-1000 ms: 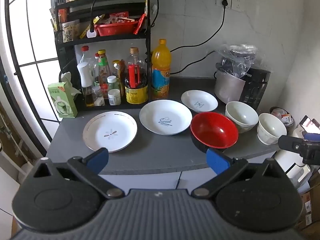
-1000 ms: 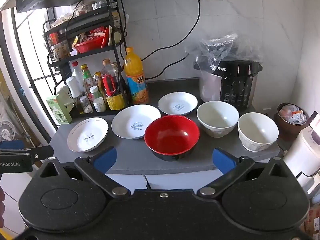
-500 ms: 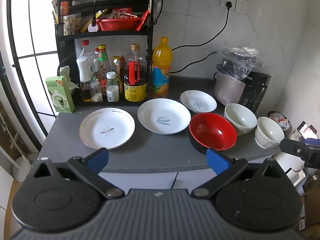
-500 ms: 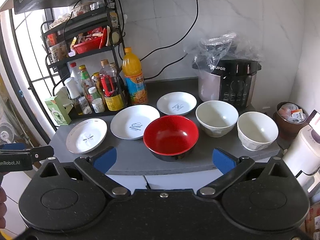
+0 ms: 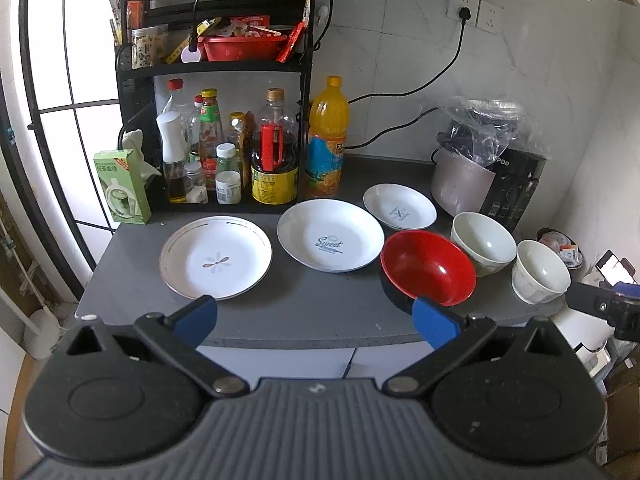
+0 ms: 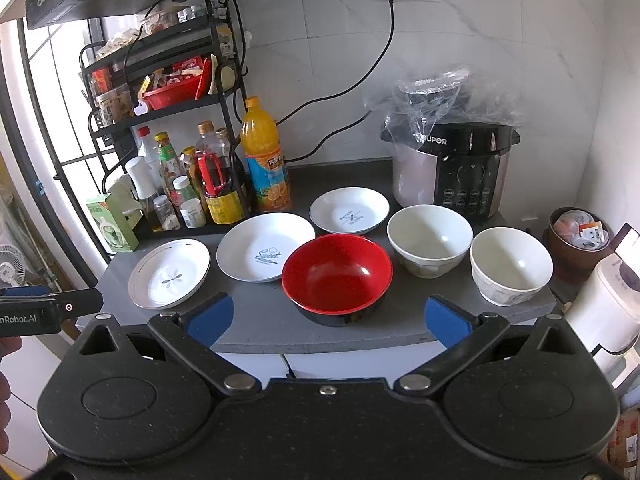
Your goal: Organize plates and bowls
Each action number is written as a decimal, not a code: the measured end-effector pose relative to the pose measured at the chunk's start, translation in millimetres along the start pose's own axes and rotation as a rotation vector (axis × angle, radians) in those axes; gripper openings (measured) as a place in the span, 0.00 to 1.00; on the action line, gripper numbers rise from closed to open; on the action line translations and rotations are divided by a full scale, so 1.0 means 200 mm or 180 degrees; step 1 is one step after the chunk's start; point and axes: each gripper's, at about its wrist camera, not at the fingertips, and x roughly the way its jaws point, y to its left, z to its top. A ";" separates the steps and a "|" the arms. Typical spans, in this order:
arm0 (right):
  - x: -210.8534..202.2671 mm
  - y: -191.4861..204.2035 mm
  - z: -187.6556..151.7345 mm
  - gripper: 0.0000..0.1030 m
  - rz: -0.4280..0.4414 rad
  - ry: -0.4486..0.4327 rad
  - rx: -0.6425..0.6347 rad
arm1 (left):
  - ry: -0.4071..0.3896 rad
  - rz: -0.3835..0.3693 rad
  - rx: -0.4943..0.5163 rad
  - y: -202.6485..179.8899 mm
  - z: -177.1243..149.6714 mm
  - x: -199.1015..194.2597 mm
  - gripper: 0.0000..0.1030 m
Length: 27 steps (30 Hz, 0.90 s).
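Note:
On the grey counter [image 5: 304,320] lie three white plates: a flower-marked plate [image 5: 216,262] [image 6: 170,274] at left, a "Sweet" plate [image 5: 330,240] [image 6: 266,252] in the middle, and a small plate [image 5: 400,212] [image 6: 350,210] behind. A red bowl [image 5: 428,268] [image 6: 338,274] stands to their right, then a wide white bowl [image 5: 482,242] [image 6: 428,240] and a taller white bowl [image 5: 540,272] [image 6: 510,266]. My left gripper [image 5: 316,318] hangs open before the counter's front edge, holding nothing. My right gripper [image 6: 328,316] is open too, in front of the red bowl.
A black rack [image 5: 216,68] with bottles and a red basket stands at the back left, with an orange juice bottle [image 5: 326,140] beside it. A rice cooker [image 6: 456,172] under a plastic bag sits at the back right. A white appliance [image 6: 604,312] stands right of the counter.
The left wrist view has shifted slightly, so the dishes sit a little lower and more to the right in it. The right wrist view is nearly unchanged. Both grippers stay open.

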 end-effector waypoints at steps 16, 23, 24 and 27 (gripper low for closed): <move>0.00 -0.01 0.01 1.00 -0.0003 -0.0008 -0.0045 | -0.0005 0.0028 -0.0021 -0.02 -0.01 0.00 1.00; 0.01 -0.02 0.00 1.00 -0.0004 0.0015 -0.0064 | 0.0001 0.0045 -0.0040 -0.01 -0.01 0.00 1.00; 0.01 -0.01 0.00 1.00 -0.0004 0.0020 -0.0064 | 0.0010 0.0045 -0.0051 -0.01 -0.01 0.00 1.00; 0.01 -0.01 0.00 1.00 0.0008 0.0024 -0.0078 | 0.0028 0.0031 -0.0099 0.00 -0.01 0.00 1.00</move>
